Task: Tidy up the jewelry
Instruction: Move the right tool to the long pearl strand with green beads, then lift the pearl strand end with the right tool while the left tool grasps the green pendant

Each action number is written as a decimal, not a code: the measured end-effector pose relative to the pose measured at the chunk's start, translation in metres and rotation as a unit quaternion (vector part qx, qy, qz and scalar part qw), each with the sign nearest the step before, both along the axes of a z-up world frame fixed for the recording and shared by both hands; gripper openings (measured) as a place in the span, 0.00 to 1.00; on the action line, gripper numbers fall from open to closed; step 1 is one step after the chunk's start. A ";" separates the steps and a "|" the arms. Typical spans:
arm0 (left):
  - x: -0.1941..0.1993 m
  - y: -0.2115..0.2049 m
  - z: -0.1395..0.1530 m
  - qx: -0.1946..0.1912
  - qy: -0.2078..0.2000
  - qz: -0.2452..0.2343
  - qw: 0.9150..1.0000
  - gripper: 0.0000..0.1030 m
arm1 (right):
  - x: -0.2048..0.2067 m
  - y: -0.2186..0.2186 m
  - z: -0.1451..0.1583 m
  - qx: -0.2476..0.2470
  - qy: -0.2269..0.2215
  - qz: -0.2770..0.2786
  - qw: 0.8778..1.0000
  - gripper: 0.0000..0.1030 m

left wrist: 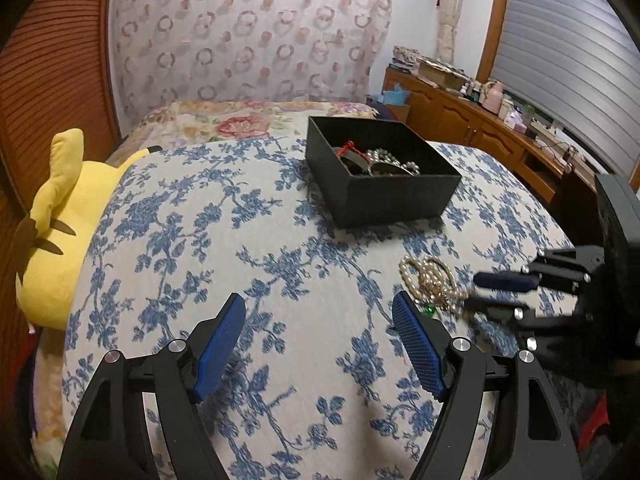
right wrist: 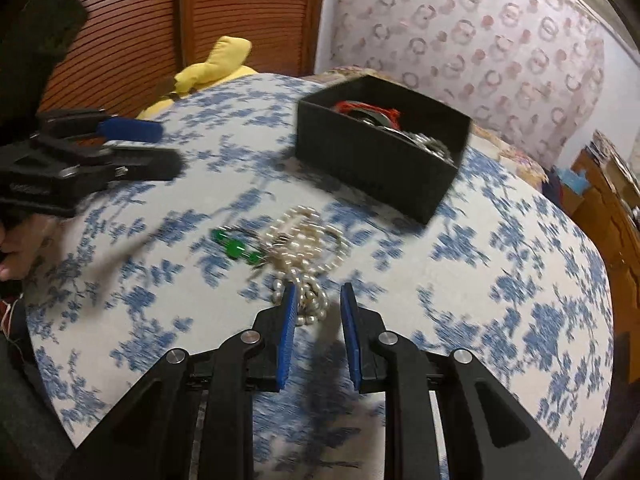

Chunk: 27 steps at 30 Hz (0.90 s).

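Right wrist view: our right claw (right wrist: pixel 318 304) sits apart around the pearl pile (right wrist: pixel 304 248); left claw (left wrist: pixel 318 312) gapes wide.

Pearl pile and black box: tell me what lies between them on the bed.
Nothing. Between the pearl pile and the black box only bare blue-flowered bedspread shows, in both wrist views. The green beads lie on the pile's other side.
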<state>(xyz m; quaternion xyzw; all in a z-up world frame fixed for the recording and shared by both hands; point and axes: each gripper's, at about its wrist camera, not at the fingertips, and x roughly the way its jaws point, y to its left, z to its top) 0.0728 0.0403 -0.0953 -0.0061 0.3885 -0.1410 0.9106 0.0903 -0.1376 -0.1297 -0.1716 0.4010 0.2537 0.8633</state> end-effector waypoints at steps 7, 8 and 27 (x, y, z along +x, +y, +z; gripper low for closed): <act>-0.001 -0.014 -0.007 0.006 0.008 -0.016 1.000 0.71 | 0.009 -0.012 -0.003 0.027 0.017 -0.003 0.999 0.19; 0.000 -0.016 -0.008 0.006 0.009 -0.018 1.000 0.71 | 0.009 -0.012 -0.003 0.028 0.017 -0.001 0.999 0.15; 0.020 -0.063 -0.020 0.019 0.038 -0.092 0.995 0.46 | 0.009 -0.056 0.056 0.056 -0.093 -0.070 0.992 0.11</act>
